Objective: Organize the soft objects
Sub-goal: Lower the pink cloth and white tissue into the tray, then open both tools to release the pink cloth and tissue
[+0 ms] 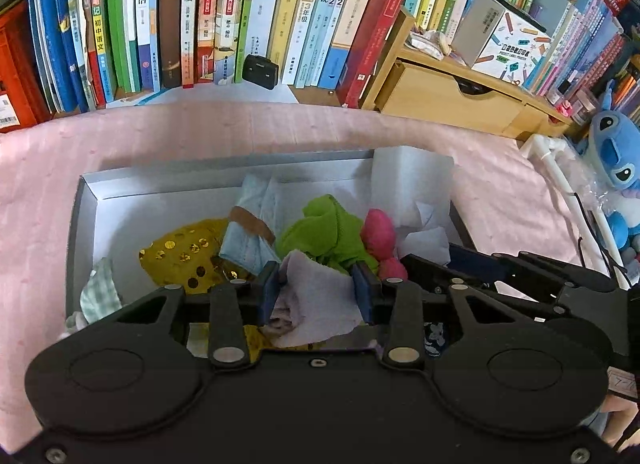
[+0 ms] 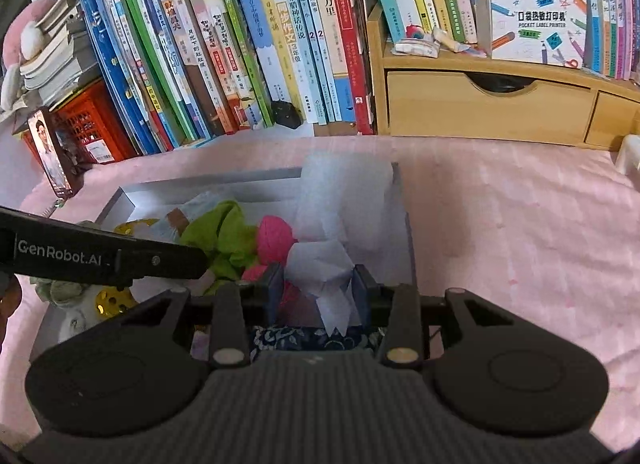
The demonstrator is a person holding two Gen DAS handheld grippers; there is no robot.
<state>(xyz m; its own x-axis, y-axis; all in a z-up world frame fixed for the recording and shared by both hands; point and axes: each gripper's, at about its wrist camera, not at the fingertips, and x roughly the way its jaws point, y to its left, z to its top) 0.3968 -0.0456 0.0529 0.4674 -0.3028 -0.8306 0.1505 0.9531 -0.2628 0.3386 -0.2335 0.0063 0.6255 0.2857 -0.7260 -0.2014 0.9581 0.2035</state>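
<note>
books (image 1: 256, 11) upright in row, wooden drawer unit (image 2: 484, 103) beside, blue plush toy (image 1: 614, 155) at edge

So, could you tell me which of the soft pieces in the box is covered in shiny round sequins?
It is the gold cloth at the left of the grey box. The green cloth, pale blue fabric and lilac cloth are all plain.

Matt grey cardboard box (image 1: 86, 199) holds soft lilac cloth (image 1: 316, 296).
</note>
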